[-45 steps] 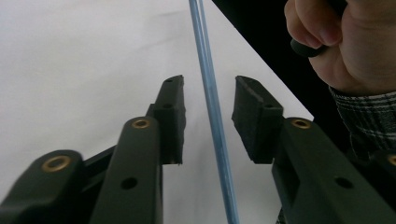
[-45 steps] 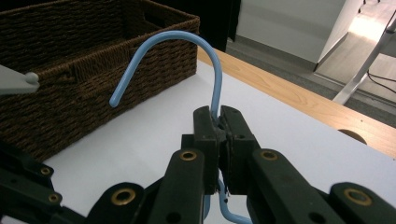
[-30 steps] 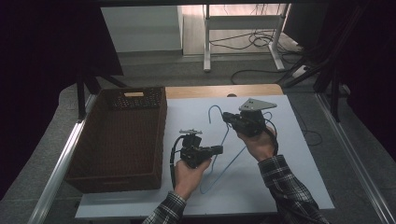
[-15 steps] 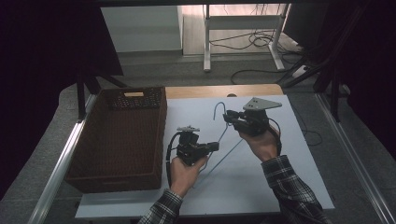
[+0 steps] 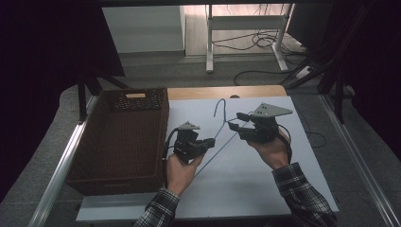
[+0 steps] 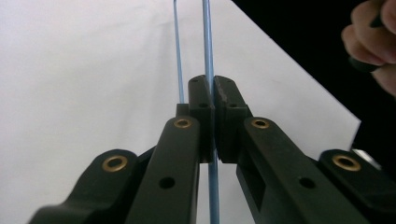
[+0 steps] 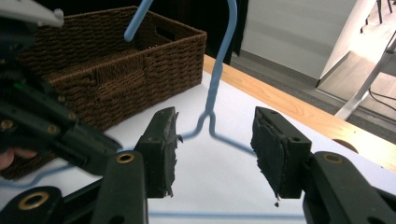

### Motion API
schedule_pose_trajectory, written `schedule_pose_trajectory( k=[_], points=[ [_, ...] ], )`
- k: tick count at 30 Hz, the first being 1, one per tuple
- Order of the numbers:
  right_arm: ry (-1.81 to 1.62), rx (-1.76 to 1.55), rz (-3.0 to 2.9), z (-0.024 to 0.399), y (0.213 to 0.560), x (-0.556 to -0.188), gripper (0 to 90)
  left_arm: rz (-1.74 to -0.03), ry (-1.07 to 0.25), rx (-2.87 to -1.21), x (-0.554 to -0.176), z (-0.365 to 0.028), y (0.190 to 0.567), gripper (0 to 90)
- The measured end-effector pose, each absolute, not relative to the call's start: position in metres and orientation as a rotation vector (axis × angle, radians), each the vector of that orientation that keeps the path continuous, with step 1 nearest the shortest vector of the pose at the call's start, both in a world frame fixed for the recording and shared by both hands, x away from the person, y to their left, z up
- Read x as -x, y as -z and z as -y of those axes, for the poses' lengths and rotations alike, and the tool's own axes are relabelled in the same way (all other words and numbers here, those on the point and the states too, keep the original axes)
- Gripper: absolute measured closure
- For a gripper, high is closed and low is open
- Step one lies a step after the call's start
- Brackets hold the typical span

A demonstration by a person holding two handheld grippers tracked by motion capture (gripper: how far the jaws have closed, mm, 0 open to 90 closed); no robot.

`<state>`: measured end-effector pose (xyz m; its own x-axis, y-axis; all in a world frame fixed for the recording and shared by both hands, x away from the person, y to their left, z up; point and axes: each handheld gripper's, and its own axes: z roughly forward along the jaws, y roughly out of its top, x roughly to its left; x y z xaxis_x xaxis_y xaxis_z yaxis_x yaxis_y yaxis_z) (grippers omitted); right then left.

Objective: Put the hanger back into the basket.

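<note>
A light blue wire hanger (image 5: 221, 126) is held above the white sheet (image 5: 265, 175), its hook (image 5: 219, 107) pointing away from me. My left gripper (image 5: 211, 142) is shut on one of its wire arms; in the left gripper view the jaws (image 6: 214, 93) clamp the blue wire (image 6: 208, 51). My right gripper (image 5: 235, 124) is open just right of the hanger's neck. In the right gripper view the twisted neck (image 7: 212, 95) stands between the spread pads (image 7: 164, 149) of that gripper (image 7: 215, 144) without touching them.
A brown wicker basket (image 5: 118, 137) stands at the table's left, close to the left hand, also seen in the right gripper view as the basket (image 7: 107, 65). A wooden table edge (image 5: 227, 91) runs behind the sheet. Metal rails border both sides.
My left gripper has shifted slightly left and away with the hanger, and the hook has risen a little. The right gripper has hardly moved and stays open.
</note>
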<state>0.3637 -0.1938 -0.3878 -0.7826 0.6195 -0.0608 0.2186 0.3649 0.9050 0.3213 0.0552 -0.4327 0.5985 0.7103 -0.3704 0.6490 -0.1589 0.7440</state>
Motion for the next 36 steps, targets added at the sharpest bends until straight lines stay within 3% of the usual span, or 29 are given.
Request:
schedule_pose_trajectory(
  k=[20, 36],
  points=[
    [-1.379, -0.757, -2.307, 0.214, 0.406, -0.336, 39.8, -1.051, -0.311, -1.916, -0.314, -0.070, 0.404, 87.9],
    [-1.411, -0.796, -2.310, 0.233, 0.415, -0.317, 25.9, -1.054, -0.373, -1.885, -0.312, -0.100, 0.381, 87.9]
  ],
)
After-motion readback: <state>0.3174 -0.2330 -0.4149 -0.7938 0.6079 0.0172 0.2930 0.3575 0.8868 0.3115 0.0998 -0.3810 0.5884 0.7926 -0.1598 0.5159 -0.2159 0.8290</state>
